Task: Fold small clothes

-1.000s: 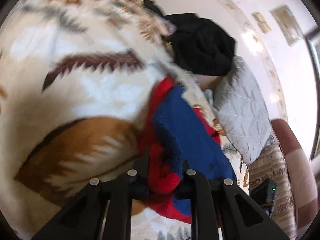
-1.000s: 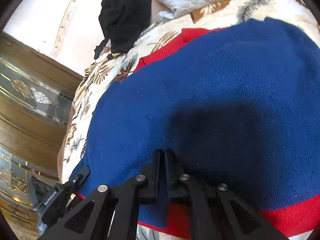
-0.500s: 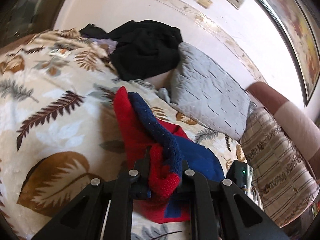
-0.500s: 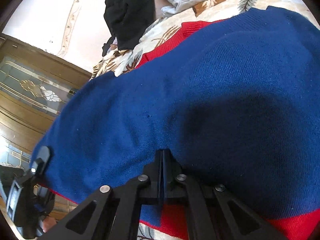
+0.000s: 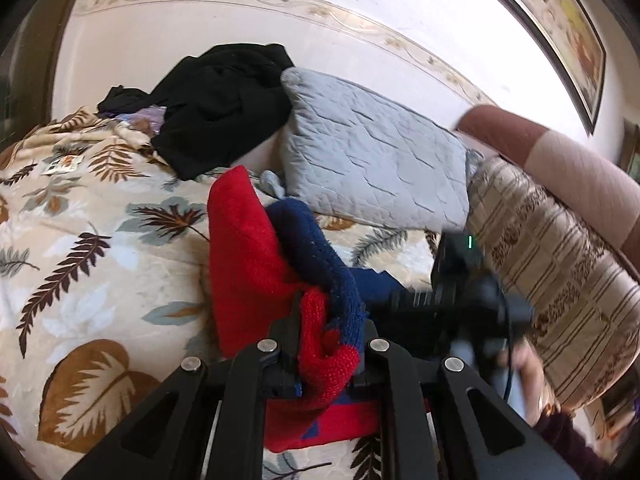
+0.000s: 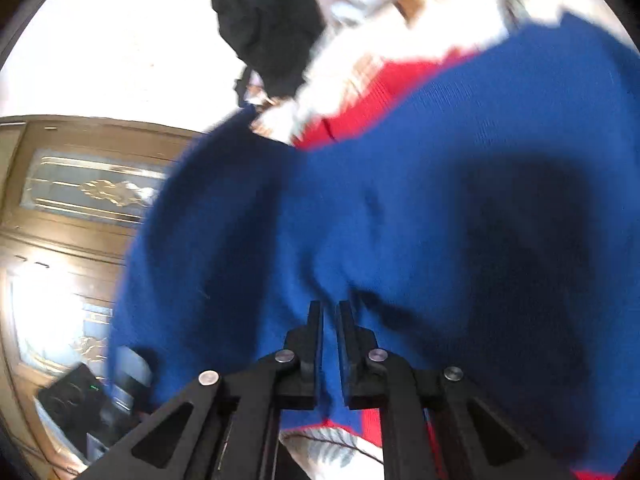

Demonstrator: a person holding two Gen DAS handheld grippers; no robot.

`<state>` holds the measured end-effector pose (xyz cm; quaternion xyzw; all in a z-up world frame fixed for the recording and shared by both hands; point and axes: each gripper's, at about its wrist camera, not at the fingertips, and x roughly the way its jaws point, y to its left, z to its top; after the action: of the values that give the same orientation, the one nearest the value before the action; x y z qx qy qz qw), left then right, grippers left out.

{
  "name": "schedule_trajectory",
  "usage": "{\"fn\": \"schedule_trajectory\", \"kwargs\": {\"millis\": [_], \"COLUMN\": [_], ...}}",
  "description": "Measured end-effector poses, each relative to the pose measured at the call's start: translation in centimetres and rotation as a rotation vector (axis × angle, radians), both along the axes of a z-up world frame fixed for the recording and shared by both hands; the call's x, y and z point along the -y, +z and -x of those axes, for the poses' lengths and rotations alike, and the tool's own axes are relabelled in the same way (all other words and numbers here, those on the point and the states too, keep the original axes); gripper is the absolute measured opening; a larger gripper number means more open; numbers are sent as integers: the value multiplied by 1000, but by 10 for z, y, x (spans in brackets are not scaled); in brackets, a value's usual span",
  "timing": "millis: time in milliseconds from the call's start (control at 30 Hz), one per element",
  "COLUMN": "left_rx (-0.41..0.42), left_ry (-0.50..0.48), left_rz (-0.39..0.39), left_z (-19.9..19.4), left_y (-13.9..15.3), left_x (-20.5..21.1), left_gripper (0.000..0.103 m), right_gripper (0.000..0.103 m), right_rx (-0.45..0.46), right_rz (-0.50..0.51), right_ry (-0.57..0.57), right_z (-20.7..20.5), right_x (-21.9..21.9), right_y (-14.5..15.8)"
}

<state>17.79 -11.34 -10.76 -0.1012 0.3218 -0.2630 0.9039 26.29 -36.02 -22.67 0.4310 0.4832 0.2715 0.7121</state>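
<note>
L gripper (image 5: 328,344) clamped tight on bunched red-and-blue knit sweater (image 5: 256,264), red cuff w/ blue edge pinched between pads, fabric lifted into a ridge rising off the leaf-print blanket (image 5: 80,240). Far left of L wrist view: blanket w/ brown, grey and dark fern leaves, big brown leaf low near the frame. Further back, black clothes pile (image 5: 224,108) heaped vs. pale wall, touching top corner of grey quilted pillow (image 5: 372,172). Center: sweater's red panel upright, blue fold draped over it and down into the jaws; rest of sweater flat on blanket below and right of gripper. Right of that: R gripper's black body, blurred, green light on it, w/ person's hand (image 5: 524,364) behind, dark sleeve at lower edge. Far right: striped patterned cushion (image 5: 560,272) against brown-pink sofa arm; framed picture on wall upper right. R wrist view, left side: wooden door w/ decorative glass panels (image 6: 80,184), other black rig low in corner. Center: R gripper (image 6: 330,320) w/ jaws opening, narrow slit between pads, blue sweater fabric (image 6: 400,208) showing in the slit, looks still caught but can't tell how firmly. Blue knit fills most of view, red band above and red hem at bottom right; black pile at top, blurred.
</note>
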Motion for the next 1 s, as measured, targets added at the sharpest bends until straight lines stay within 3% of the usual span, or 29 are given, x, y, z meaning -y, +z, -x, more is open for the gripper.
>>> {"fn": "schedule_trajectory", "kwargs": {"millis": [33,67,100,133,167,267,367,467,600,733,900,1000], "left_rx": [-3,-5,-6,-7,-7,-4,-1,8,4,7,6,4], "left_ry": [-9,-17,-23,-34,-41,-63,-72,-71,-72,-81,-105,-114], "left_rz": [-6,-12,-16,-26,-33,-40,-44,-47,-43,-52,-68,-74], "left_z": [0,0,0,0,0,0,-1,-2,-3,0,5,7], "left_y": [-2,-4,-5,-8,-9,-12,-13,-12,-12,-13,-15,-17], "left_x": [3,6,8,12,14,21,23,22,20,23,26,24], "left_gripper": [14,14,14,14,14,14,14,14,14,14,14,14], "right_gripper": [18,38,76,90,95,95,95,94,94,94,95,95], "right_rx": [0,3,18,34,56,45,-59,-162,-183,-167,-170,-148], "right_rz": [-12,-26,-51,-65,-80,-198,-99,-141,-131,-206,-117,13], "right_ry": [-5,-15,-33,-51,-85,-81,-45,-8,2,41,105,111], "right_z": [-4,-10,-15,-19,-23,-46,-67,-73,-61,-51,-82,-109], "right_x": [4,9,16,21,27,36,26,20,28,25,-17,-37], "right_y": [4,10,16,20,25,25,14,-5,3,11,12,18]}}
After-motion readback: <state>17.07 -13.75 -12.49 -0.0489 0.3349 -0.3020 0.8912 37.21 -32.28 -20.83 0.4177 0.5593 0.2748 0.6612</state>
